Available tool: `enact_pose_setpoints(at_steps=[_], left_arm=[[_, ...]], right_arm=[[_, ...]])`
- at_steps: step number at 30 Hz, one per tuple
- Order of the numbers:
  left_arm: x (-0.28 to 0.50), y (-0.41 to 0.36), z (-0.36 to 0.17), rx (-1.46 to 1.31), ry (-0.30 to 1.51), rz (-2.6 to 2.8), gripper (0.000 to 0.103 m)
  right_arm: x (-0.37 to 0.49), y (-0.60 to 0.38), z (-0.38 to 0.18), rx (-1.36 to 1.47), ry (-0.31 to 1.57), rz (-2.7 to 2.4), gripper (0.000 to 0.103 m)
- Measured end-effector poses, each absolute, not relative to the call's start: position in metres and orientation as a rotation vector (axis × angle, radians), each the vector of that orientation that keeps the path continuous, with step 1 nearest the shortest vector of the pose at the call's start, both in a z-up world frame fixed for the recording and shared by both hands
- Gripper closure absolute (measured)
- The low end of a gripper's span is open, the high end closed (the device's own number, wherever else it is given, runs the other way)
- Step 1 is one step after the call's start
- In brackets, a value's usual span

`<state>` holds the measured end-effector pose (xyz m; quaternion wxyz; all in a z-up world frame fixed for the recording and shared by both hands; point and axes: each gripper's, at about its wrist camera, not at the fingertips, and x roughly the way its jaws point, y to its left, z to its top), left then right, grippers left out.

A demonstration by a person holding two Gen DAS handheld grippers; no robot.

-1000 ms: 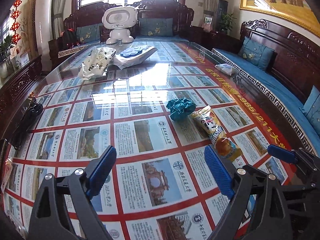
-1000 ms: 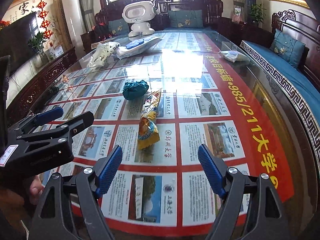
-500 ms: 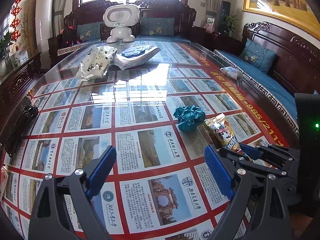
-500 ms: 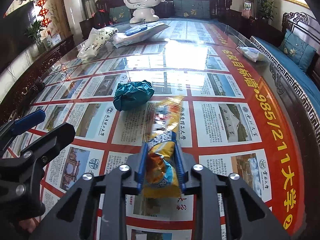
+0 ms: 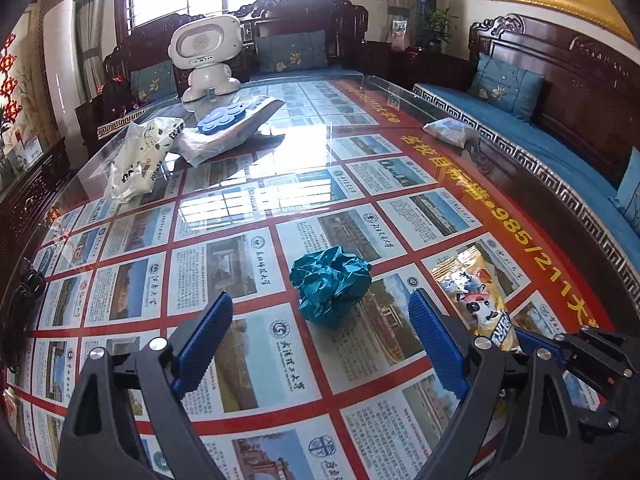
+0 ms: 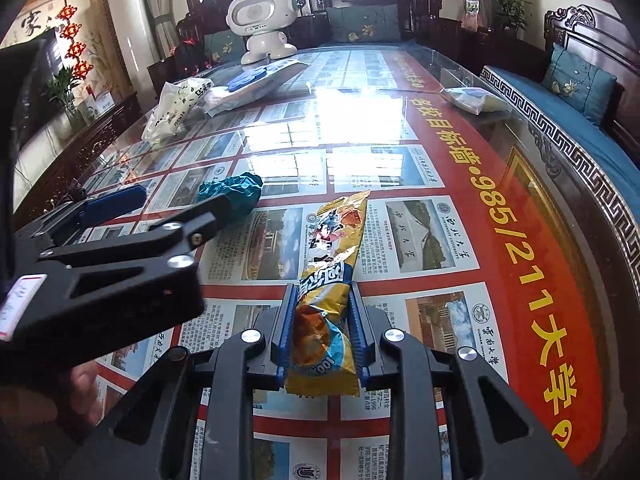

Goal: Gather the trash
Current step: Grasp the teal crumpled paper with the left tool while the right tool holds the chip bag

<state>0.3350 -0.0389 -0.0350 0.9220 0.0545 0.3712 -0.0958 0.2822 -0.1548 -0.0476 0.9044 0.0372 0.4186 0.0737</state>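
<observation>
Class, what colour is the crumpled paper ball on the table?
Teal blue-green; the crumpled paper ball shows best in the left wrist view.

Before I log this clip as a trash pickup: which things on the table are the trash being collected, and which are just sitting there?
Trash for the job:
- yellow snack wrapper, clamped in the right gripper
- crumpled teal paper ball, ahead of the open left gripper

Just lying about:
- white toy robot
- white printed plastic bag
- wet-wipes pack with blue lid
- small tissue packet
</observation>
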Motion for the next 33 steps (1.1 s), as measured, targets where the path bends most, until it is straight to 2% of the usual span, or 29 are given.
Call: enact_pose_setpoints(at_steps=[9, 11, 12, 13, 15, 22, 33], left_arm=[[0.370, -0.041, -0.049, 0.060, 0.828, -0.155, 0.015], [0.372, -0.044, -0.050, 0.061, 0.843, -0.170, 0.029], [0.372, -0.045, -0.052, 0.059, 0.858, -0.174, 0.048], [0.373, -0.045, -0.055, 0.054, 0.878, -0.180, 0.054], [0.372, -0.045, -0.057, 0.037, 0.890, -0.182, 0.057], [0.355, -0.038, -0.056, 0.016, 0.885, -0.218, 0.064], [0.311, -0.018, -0.038, -0.007, 0.847, -0.230, 0.065]], right_arm=[[0.282, -0.155, -0.044, 0.094, 0.849, 0.170, 0.079], [0.282, -0.154, -0.044, 0.093, 0.848, 0.177, 0.079], [0.281, -0.154, -0.043, 0.094, 0.846, 0.178, 0.079], [0.281, -0.153, -0.043, 0.093, 0.845, 0.179, 0.079], [0.280, -0.155, -0.043, 0.098, 0.844, 0.178, 0.079], [0.277, -0.154, -0.044, 0.093, 0.846, 0.181, 0.079], [0.253, -0.149, -0.029, 0.085, 0.819, 0.205, 0.079]])
